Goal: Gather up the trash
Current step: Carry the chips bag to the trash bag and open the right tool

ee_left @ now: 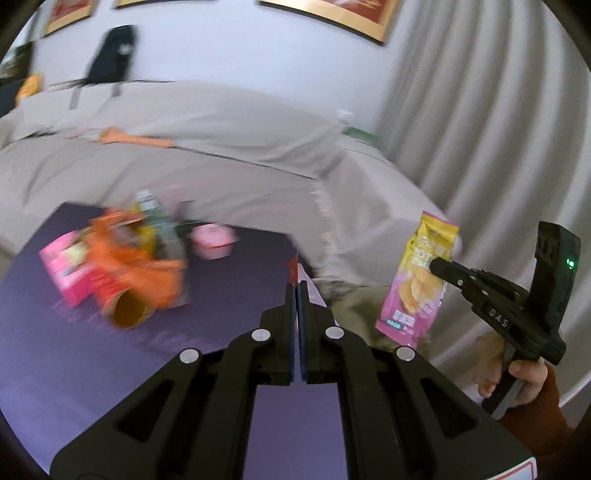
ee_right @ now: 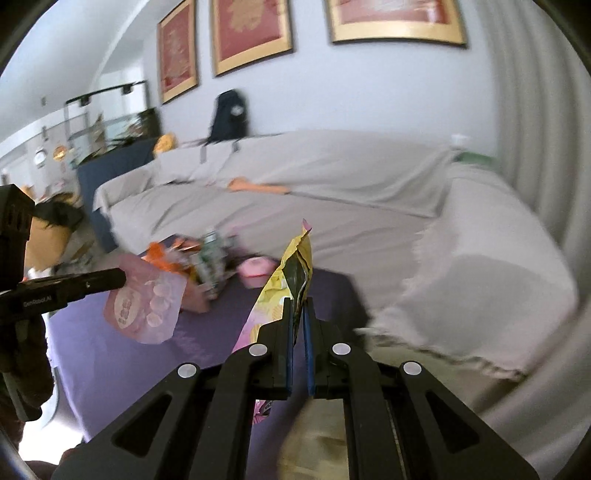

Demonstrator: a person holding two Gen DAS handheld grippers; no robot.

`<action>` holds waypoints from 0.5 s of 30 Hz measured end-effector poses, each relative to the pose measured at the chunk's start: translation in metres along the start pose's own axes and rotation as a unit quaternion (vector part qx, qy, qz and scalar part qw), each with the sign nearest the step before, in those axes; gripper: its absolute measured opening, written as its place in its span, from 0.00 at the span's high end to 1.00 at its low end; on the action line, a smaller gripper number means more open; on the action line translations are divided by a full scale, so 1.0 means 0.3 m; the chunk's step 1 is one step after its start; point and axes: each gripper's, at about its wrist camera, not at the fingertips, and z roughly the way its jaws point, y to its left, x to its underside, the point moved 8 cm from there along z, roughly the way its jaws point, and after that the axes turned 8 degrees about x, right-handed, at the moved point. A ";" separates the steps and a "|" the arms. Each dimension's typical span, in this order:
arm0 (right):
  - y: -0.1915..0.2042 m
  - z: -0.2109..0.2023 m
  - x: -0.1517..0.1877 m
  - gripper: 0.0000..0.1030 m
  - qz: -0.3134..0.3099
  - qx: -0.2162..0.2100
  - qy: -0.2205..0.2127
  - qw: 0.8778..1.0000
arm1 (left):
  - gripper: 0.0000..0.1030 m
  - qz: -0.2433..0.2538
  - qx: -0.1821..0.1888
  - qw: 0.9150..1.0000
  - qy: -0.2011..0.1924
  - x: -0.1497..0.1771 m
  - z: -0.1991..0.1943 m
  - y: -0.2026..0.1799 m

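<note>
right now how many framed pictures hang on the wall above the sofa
3: one at the left, one in the middle, one at the right. More may hang beyond the edges.

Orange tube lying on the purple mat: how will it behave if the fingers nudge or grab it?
The orange tube lies on its side, open end visible, so a nudge would probably roll it across the purple mat. Seemingly hollow, so probably light. Its thin wall may crush under a firm pinch.

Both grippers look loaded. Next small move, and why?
Probably carry both bags clear of the table toward wherever trash goes; no bin shows. The right gripper is shut on the yellow-pink chip bag, the left gripper on a pale pink bag, both lifted off the table.
</note>
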 end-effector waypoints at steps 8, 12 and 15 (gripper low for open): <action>-0.374 -0.093 0.027 0.93 0.038 0.090 -0.016 0.995 | 0.99 0.021 0.088 0.993 0.079 0.035 0.373 -0.279; -0.466 -0.076 0.053 0.93 0.045 0.107 -0.010 0.993 | 0.99 0.008 0.115 0.986 0.118 0.101 0.524 -0.336; -0.483 -0.052 0.084 0.93 0.040 0.115 -0.006 0.993 | 0.83 -0.007 0.131 0.980 0.148 0.152 0.625 -0.353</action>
